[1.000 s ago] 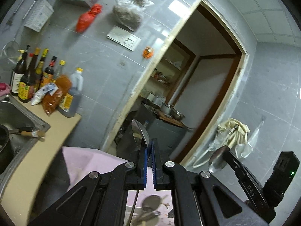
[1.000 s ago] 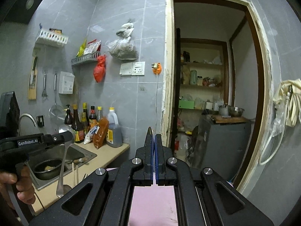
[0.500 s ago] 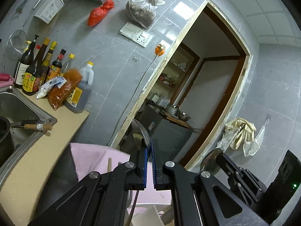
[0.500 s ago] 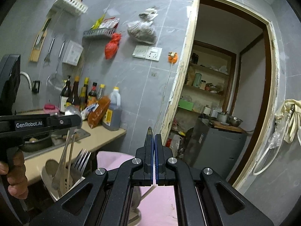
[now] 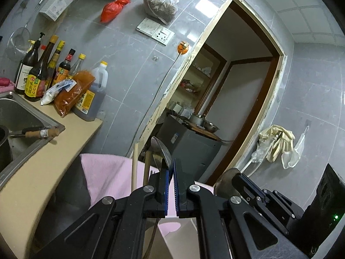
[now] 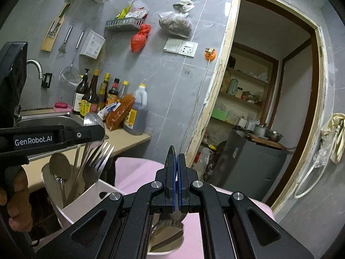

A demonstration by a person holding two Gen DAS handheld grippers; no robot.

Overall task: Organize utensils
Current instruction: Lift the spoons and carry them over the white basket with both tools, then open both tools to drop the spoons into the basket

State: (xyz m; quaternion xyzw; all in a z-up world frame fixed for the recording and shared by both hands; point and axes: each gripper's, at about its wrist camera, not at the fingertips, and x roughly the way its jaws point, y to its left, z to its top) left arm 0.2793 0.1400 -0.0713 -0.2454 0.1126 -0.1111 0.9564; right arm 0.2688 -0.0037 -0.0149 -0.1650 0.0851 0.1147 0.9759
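Observation:
My left gripper (image 5: pixel 170 167) is shut on a steel spoon (image 5: pixel 160 151), bowl up, handle hanging down below the jaws. In the right wrist view the same gripper (image 6: pixel 94 129) holds the spoon (image 6: pixel 92 118) over a white utensil holder (image 6: pixel 86 202) that stands on pink cloth and holds forks (image 6: pixel 101 155), a spoon and chopsticks. My right gripper (image 6: pixel 177 157) is shut on the handle of a steel spoon whose bowl (image 6: pixel 174 218) hangs below the jaws over a second white compartment. That spoon's bowl (image 5: pixel 224 179) shows in the left wrist view.
A pink cloth (image 5: pixel 107 172) covers the surface below. The beige counter (image 5: pixel 54 149) with sink (image 5: pixel 19 116), sauce bottles (image 5: pixel 38 73) and oil jug (image 5: pixel 94 95) lies left. An open doorway (image 5: pixel 226 108) with a grey cabinet is ahead. Chopsticks (image 5: pixel 134 166) stick up by the left gripper.
Both grippers have come down toward the utensil holder; it and the forks have risen into the right wrist view. The chopsticks now show in the left wrist view. Both spoons stay gripped.

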